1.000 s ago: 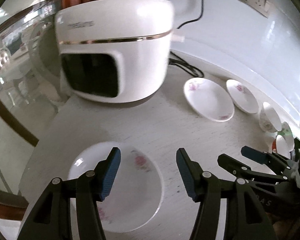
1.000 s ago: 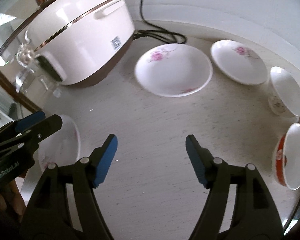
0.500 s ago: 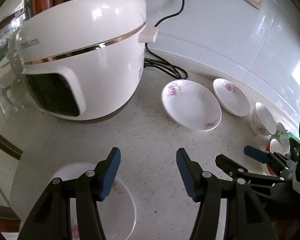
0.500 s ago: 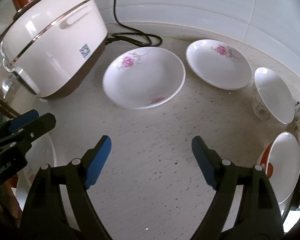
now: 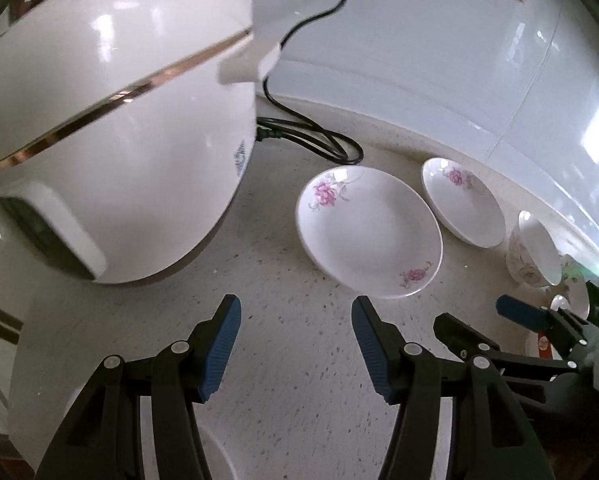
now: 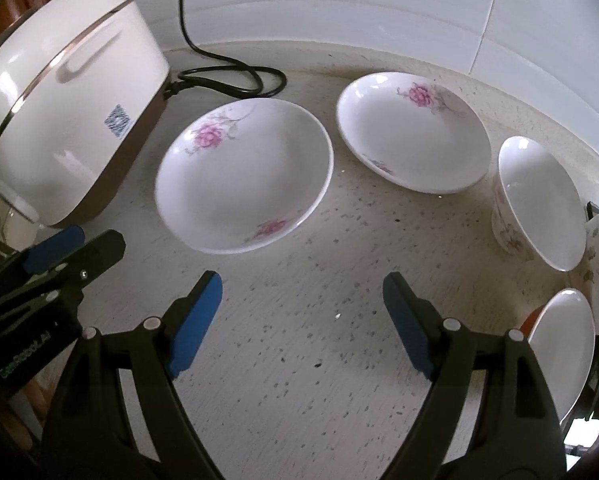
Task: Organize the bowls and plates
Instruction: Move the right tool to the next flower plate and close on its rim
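Note:
Two white plates with pink flowers lie on the speckled counter: a near one (image 5: 369, 232) (image 6: 245, 174) and a far one (image 5: 463, 206) (image 6: 413, 138). A white flowered bowl (image 5: 533, 250) (image 6: 537, 204) stands to their right, and a red-and-white bowl (image 6: 561, 346) sits nearer the right edge. A third plate (image 5: 219, 460) lies under my left gripper. My left gripper (image 5: 295, 344) is open and empty, short of the near plate. My right gripper (image 6: 301, 320) is open and empty, in front of both plates.
A large white rice cooker (image 5: 111, 120) (image 6: 63, 120) stands at the left with its black cord (image 5: 315, 140) coiled behind the plates. A white tiled wall (image 5: 439, 60) bounds the back. The counter edge runs along the left.
Both grippers have moved forward and right toward the two flowered plates. The plate under my left gripper has slid almost out of view below. Both stay open.

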A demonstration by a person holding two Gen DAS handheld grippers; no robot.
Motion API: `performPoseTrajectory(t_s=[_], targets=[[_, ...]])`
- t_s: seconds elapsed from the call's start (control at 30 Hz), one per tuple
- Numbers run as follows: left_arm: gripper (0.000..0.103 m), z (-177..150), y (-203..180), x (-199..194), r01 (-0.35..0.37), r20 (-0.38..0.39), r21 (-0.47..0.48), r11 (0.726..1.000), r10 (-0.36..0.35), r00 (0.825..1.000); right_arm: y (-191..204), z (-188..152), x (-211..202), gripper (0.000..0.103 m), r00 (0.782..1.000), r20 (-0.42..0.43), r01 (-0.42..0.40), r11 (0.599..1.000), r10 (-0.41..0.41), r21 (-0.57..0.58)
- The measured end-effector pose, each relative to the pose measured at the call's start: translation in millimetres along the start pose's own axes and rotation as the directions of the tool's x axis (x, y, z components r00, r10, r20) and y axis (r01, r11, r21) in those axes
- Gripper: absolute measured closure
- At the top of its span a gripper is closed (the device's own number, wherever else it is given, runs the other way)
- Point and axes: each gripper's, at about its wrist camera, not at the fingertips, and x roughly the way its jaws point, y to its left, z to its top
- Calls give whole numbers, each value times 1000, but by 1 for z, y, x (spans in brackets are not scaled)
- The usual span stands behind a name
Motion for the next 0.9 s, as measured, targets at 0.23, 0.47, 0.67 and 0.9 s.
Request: performPoseTrajectory(t_s=[0.23,0.47,0.67,0.9], targets=[[44,12,1,31,41,-52,-50,998,-43,998,-14,12,17,19,1000,-31,0,998,2,63],[44,26,-5,58,76,-99,-60,995,-81,992,-25,22,32,19,999,-50,-14,992,20,124],[44,30,-8,74,68,-132,-68,995,-77,988,-34,30,43,19,997,-58,-46,982,57,181],[44,34,-6,89,73,-158,-90,993,-86,984,-39,42,58,19,994,-67,-66,971,84,232]])
